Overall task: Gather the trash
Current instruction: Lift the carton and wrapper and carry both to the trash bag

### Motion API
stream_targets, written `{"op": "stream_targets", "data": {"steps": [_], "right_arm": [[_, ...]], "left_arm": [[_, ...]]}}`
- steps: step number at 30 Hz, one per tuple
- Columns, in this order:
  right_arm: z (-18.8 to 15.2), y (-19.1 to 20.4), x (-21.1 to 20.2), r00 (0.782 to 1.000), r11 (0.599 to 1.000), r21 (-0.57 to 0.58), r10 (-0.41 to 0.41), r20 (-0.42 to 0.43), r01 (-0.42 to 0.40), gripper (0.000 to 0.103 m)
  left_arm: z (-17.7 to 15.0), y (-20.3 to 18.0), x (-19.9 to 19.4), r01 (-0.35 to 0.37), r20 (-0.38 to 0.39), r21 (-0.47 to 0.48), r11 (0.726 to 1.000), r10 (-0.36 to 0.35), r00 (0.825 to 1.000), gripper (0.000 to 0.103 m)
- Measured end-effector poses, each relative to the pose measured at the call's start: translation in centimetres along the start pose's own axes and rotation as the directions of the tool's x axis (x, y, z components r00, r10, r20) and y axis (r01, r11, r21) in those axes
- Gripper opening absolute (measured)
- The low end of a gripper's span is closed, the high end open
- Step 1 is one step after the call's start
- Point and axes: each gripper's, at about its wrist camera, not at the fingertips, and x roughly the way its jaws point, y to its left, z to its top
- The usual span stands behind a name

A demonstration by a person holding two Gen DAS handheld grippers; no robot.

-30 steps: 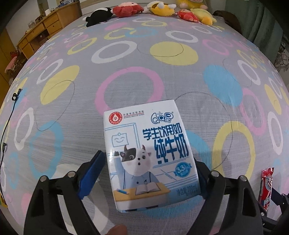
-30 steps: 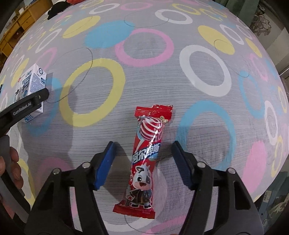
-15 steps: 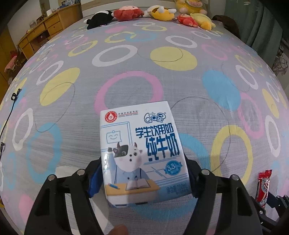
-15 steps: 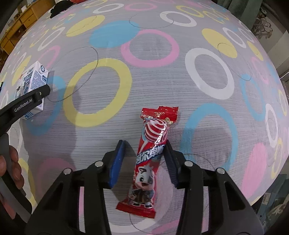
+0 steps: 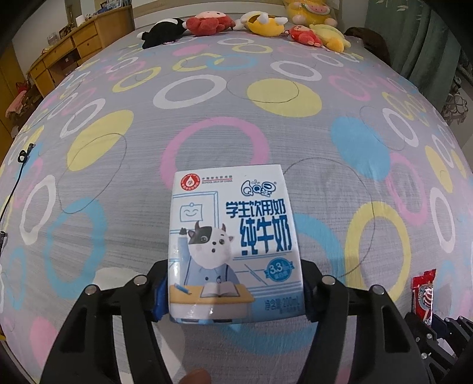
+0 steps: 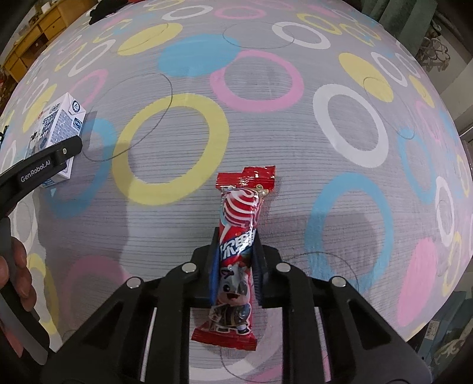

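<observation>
two grabs look done: your left gripper [image 5: 235,291] is clamped on the milk carton [image 5: 233,248], right gripper [image 6: 235,271] pinched on the candy wrapper [image 6: 236,251], both low over the bedspread [image 5: 207,118]. next: lift both w/o squeezing harder; no bin in view.

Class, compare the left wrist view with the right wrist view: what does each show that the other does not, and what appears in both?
Only the left wrist view shows the plush toys and the milk carton's printed cow front. Only the right wrist view shows the whole lollipop wrapper gripped by the right gripper. Both show the carton, the wrapper, the left gripper, the wooden dresser and the ring-patterned bedsheet.
</observation>
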Motion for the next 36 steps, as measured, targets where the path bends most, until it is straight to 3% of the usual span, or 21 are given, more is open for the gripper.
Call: {"op": "stream_targets", "data": {"steps": [20, 36], "right_arm": [[-0.7, 0.5, -0.8, 1.0, 1.0, -0.009, -0.012, 0.025, 0.012, 0.013], [-2.8, -2.3, -6.9, 0.992, 0.999, -0.011, 0.046, 0.115, -0.046, 0.013]], "left_arm": [[-1.6, -0.5, -2.0, 0.004, 0.01, 0.025, 1.0, -0.005, 1.0, 0.063], [-3.3, -1.7, -8.2, 0.022, 0.064, 0.065, 0.998, -0.026, 0.998, 0.063]]}}
